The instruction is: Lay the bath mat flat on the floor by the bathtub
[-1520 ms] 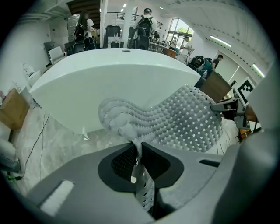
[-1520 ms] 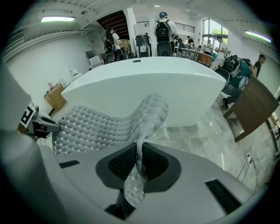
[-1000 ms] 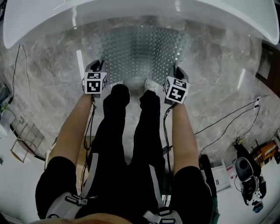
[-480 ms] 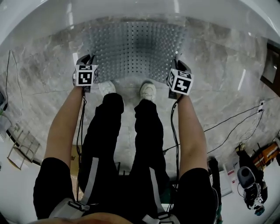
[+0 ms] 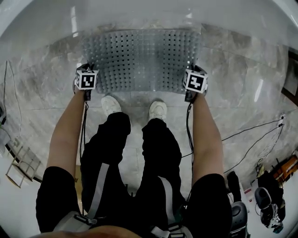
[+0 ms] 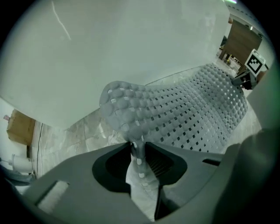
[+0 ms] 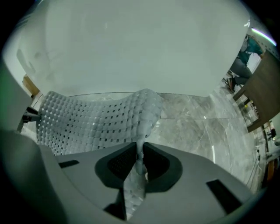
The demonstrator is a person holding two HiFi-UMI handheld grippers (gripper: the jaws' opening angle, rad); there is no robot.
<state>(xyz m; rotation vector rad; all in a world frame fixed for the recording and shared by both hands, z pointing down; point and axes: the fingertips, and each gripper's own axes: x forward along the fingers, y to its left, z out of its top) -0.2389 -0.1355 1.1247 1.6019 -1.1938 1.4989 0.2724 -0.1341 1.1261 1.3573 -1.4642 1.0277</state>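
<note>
Here both arms [image 5: 65, 135] reach straight down. The bath mat [image 5: 142, 58] lies lengthwise along the bathtub [image 5: 139, 14]. The left gripper [image 5: 87, 69] has just been opening its jaws around one corner, while the right gripper [image 5: 193, 70] pinches another.

Glossy grey marble floor [image 5: 242, 88] reflects light streaks, with black cables [image 5: 253, 129] trailing at right.

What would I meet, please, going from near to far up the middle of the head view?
legs → shoes → bath mat → bathtub

One bath mat [image 5: 142, 58], one bathtub [image 5: 139, 11], two hand-held grippers [image 5: 87, 69] [image 5: 193, 69]
</note>
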